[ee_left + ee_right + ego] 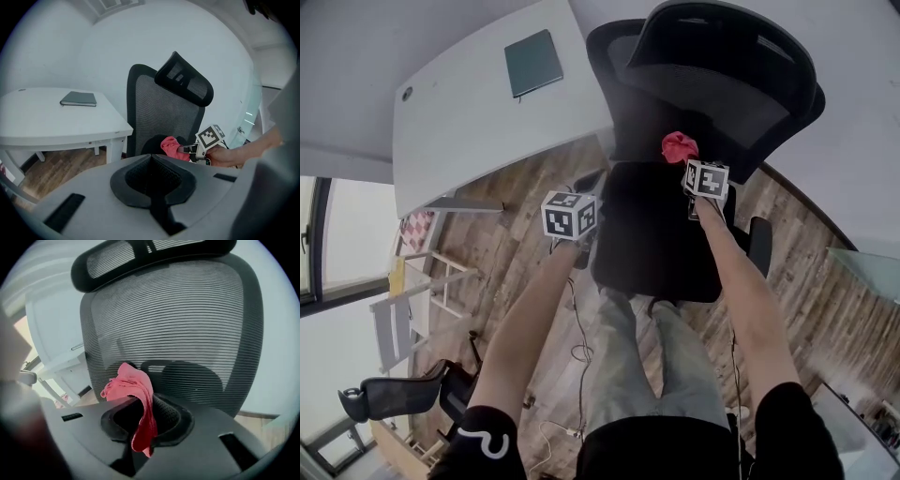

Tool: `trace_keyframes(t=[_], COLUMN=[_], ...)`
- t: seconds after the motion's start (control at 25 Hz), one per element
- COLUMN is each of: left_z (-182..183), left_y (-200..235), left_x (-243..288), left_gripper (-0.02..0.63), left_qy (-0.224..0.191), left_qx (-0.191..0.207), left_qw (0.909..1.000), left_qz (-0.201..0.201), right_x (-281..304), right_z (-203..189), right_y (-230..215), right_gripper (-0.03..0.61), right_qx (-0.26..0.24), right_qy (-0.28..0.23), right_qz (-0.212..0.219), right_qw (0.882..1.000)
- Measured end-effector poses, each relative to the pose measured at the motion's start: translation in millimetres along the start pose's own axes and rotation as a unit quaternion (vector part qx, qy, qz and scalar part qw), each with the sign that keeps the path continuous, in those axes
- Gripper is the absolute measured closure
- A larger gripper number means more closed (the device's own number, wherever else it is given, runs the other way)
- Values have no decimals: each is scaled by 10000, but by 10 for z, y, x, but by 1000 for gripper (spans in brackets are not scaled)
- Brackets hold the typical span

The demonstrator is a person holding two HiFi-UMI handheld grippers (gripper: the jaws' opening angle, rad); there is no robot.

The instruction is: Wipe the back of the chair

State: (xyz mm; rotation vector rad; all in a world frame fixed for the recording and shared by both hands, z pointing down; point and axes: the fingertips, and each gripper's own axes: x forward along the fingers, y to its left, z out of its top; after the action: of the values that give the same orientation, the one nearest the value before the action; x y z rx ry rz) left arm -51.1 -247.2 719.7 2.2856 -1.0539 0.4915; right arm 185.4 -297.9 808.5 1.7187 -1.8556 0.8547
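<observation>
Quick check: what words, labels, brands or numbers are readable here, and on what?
None readable in any view.
Left marker cube, right marker cube: black-and-white squares only, no letters.
Book on the desk: nothing legible.
White mark on the left sleeve: a curl, no legible letter.
Red cloth: no print.

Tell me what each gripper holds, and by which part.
Right gripper pinches the crumpled red cloth at a middle fold, with the bunch sticking out ahead and a tail hanging down. Left gripper holds nothing.
</observation>
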Motion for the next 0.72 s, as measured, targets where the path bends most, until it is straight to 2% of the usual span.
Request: trace_keyframes(t=[0.2, 0.52, 0.72], left_z=[49, 211, 347], left_y=[-385, -985, -1306], left_x=[182, 338, 373], left_gripper=[589, 589, 589], left_qy=[48, 109, 27], left_qx=[154, 468, 577], left_qw=[9998, 9985, 9979], left_qz=[-143, -270, -287], right_x=[-238, -700, -1040], right_z=[-49, -199, -285], right_y=[-591, -1570, -1976], right_gripper=[506, 506, 506], right_qx=[178, 799, 929], right_qy=[-14, -80, -149], right_qz=[-325, -771, -669], right_qw=[9993, 9938, 9933])
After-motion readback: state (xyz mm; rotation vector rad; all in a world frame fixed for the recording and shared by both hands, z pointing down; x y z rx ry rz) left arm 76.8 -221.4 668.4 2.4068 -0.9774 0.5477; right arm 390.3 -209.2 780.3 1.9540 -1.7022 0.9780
